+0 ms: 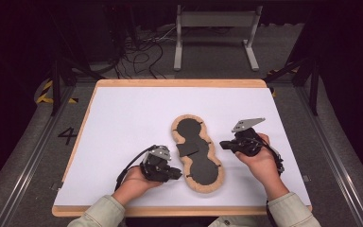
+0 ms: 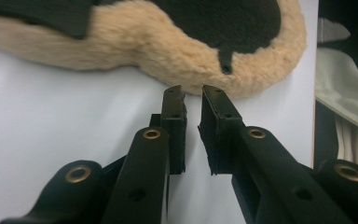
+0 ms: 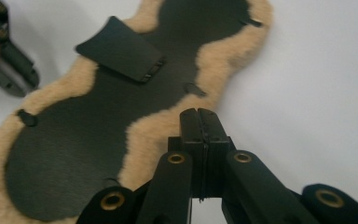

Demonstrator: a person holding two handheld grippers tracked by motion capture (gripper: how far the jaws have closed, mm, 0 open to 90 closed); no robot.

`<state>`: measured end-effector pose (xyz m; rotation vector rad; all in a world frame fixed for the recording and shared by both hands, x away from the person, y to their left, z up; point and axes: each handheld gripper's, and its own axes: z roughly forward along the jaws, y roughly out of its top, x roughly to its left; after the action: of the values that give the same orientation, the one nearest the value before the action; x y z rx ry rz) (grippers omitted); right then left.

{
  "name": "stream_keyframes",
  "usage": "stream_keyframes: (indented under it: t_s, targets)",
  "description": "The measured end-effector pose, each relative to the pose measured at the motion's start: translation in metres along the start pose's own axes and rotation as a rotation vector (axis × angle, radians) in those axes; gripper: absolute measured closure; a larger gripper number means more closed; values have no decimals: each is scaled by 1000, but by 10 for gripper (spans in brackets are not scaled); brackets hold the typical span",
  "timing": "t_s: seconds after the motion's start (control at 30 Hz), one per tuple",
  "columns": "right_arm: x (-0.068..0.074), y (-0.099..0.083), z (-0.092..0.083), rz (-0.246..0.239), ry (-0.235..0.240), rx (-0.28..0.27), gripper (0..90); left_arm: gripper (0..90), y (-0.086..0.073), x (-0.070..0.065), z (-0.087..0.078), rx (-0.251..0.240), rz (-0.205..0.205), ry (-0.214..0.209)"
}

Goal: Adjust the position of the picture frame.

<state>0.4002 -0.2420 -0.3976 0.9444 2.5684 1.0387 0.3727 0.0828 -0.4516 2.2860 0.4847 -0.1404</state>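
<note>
**Two tongs flank a fleece pad**

High view: the pad (image 1: pixel 198 153) lies mid-counter (image 1: pixel 123 113), long axis running from far-left to near-right, black face up, with a flap (image 1: pixel 187 150) at its waist.

Left gripper view: left tongs (image 2: pixel 193 95) narrowly parted, empty, just short of the fleece rim.

Right gripper view: right tongs (image 3: pixel 199 116) pressed together, empty, over the pad's edge.

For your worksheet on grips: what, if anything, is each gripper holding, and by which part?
Nothing is held. The left gripper has a narrow empty gap just short of the fleece-edged pad; the right gripper is shut on nothing.
</note>
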Motion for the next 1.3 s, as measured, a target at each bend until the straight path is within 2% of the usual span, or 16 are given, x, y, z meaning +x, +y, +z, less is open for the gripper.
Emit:
stream_keyframes:
  t_s: [0.1,0.17,0.2,0.3,0.4,0.47,0.5,0.53,0.57,0.8,0.9,1.03,1.13,1.23,1.3]
  targets:
    - [17,7,7,-42,39,9,900,763,-6,3,-18,-68,-26,39]
    - [26,11,11,-64,53,1,900,734,-11,3,-26,-89,-43,54]
    - [30,12,13,-67,58,-1,900,716,-14,5,-30,-109,-35,78]
    - [43,17,22,-93,101,2,900,687,-20,6,-39,-128,-40,124]
    - [58,22,32,-125,137,16,900,659,-24,9,-47,-159,-69,171]
    - [69,26,41,-149,162,26,900,652,-26,11,-50,-177,-88,188]
    - [69,26,41,-149,162,26,900,652,-26,11,-50,-177,-88,188]
    - [77,29,50,-164,183,37,900,651,-26,12,-51,-188,-97,201]
    - [80,30,53,-170,190,43,900,651,-28,12,-53,-196,-106,209]
    - [104,37,79,-229,246,99,900,642,-33,14,-57,-210,-127,223]
    - [107,36,87,-244,241,142,900,637,-36,16,-60,-221,-138,223]
    - [108,35,88,-248,236,155,900,637,-38,18,-62,-229,-148,228]
    - [107,35,81,-253,229,165,900,637,-39,19,-64,-232,-151,230]
    - [98,30,70,-233,240,172,900,636,-39,21,-64,-236,-152,227]
    - [94,26,64,-230,227,179,900,636,-39,22,-63,-237,-160,223]
